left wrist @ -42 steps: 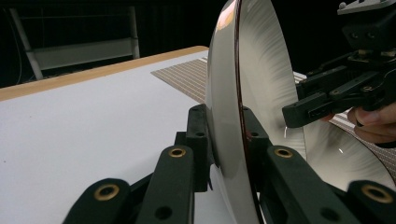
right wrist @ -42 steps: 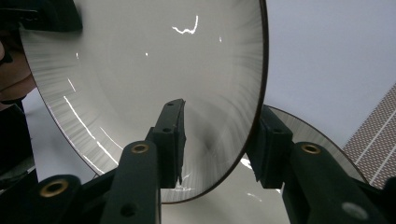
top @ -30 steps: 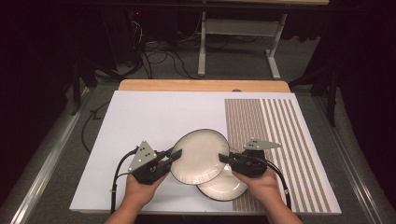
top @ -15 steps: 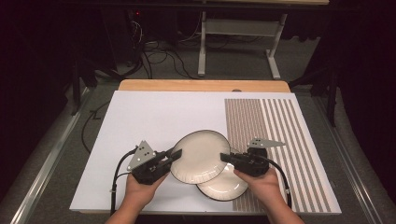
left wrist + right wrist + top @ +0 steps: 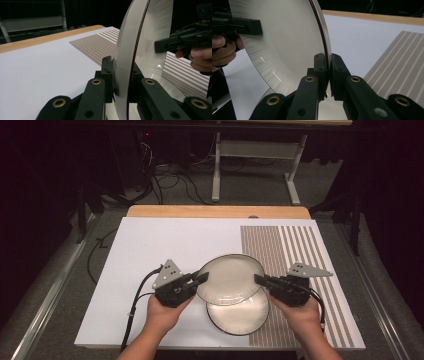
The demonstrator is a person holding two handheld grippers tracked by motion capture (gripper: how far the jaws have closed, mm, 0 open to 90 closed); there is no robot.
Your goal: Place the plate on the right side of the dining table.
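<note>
High view shows the top plate (image 5: 231, 278) held up over the low plate (image 5: 239, 316) on the mat (image 5: 150, 250); left gripper (image 5: 200, 278) and right gripper (image 5: 260, 280) both pinch its rim tight; it looks stiff, smooth, likely slippery and breakable.

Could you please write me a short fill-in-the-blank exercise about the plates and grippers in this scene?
1. The left gripper and right gripper hold the upper plate by opposite ____.
2. The number of plates in the high view is ____.
3. The lower plate rests on the white mat, partly ____ the held plate.
4. The striped patch lies on the mat's ____ side.

Missing words: rims; two; under; right
</note>
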